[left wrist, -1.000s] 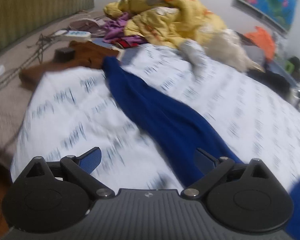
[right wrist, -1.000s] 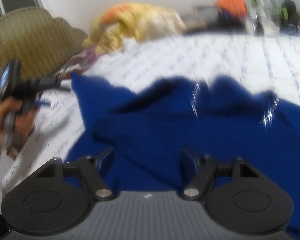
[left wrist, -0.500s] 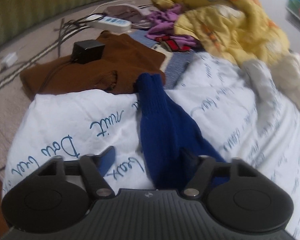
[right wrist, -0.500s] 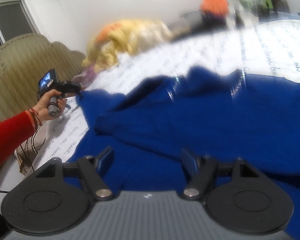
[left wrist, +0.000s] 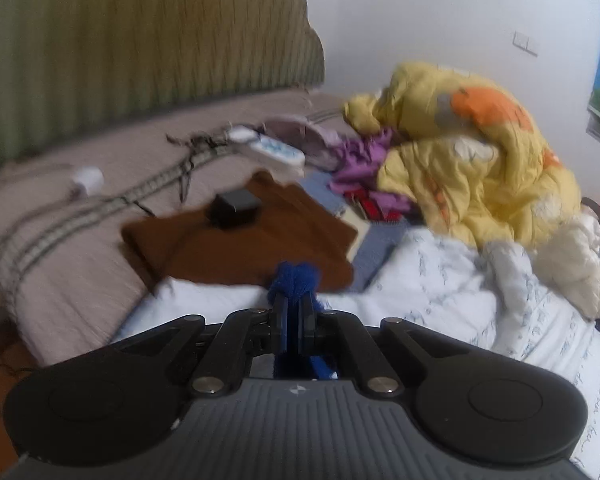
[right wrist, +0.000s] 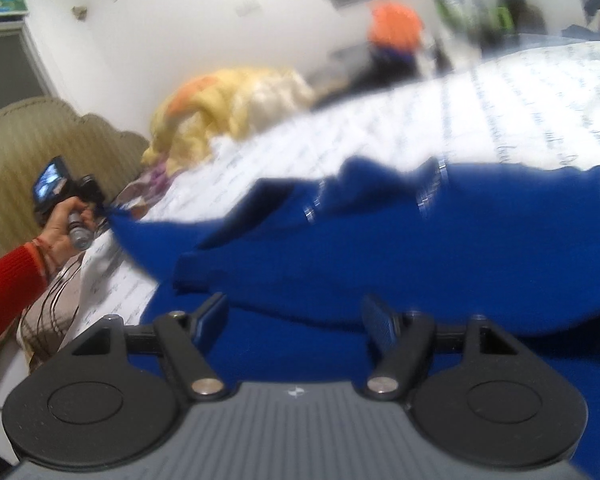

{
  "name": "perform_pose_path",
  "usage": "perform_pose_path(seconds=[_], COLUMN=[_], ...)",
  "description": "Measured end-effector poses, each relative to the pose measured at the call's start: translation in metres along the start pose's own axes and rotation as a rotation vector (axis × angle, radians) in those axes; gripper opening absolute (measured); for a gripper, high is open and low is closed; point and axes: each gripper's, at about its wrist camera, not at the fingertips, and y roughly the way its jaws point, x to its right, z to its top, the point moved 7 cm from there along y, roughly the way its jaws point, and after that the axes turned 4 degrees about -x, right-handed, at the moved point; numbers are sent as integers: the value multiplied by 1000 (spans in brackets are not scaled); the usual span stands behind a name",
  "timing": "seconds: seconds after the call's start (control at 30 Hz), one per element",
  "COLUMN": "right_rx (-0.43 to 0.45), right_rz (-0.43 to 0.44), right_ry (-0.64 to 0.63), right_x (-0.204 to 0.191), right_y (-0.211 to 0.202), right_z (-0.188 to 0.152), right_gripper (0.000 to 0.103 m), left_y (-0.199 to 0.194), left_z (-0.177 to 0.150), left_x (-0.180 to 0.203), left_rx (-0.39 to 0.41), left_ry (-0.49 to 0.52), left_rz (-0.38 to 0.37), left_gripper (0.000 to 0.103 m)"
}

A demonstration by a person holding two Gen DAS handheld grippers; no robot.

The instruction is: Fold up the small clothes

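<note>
A blue knitted garment [right wrist: 440,240] lies spread on the white printed bedsheet [right wrist: 480,112]. My left gripper [left wrist: 293,312] is shut on the end of its sleeve [left wrist: 296,278], which bunches out past the fingertips. In the right wrist view the left gripper [right wrist: 100,210] shows at the far left, held by a hand with a red sleeve, with the blue sleeve stretched from it. My right gripper [right wrist: 296,316] is open and empty, just above the garment's near part.
A brown garment [left wrist: 240,240] with a black adapter [left wrist: 236,204] on it lies beyond the sheet's edge. A yellow quilt [left wrist: 472,168], purple clothes [left wrist: 364,160], a white power strip [left wrist: 276,148] and cables lie by the green headboard [left wrist: 120,40].
My left gripper has closed on the blue sleeve end and lifted it, so the view now looks toward the headboard. My right gripper stays open over the garment.
</note>
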Motion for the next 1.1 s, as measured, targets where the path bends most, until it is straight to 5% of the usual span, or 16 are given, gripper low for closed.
perform_pose_path(seconds=[0.1,0.23,0.4,0.53,0.73,1.0,1.07,1.1], right_rx=[32,70,127,176,243,292,296,299], right_rz=[-23,-63,-112,-161,-227,-302,-305,-305], right_ry=[29,83,174,238,321,370,376,376], right_x=[8,25,52,75,107,137,138,138], right_y=[-12,-27,-48,-69,-103,-128,-128,-128], right_z=[2,4,4,2,0,-3,-2,-1], right_gripper=[73,73,73,73,73,73,73,73], left_y=[-50,-151,-268,-330,-342,-343,-346,-347], left_z=[-3,-44,-145,-237,-345,-404,-415,-421], left_x=[36,103,166,198,227,243,243,242], left_rx=[100,233,213,179,17,-70,-104,-134], left_ry=[124,333,558,738,846,930,976,1004], left_rz=[-67,-306,-659,-835,-917,-969,-987,-1005], left_gripper=[5,5,5,5,5,5,26,55])
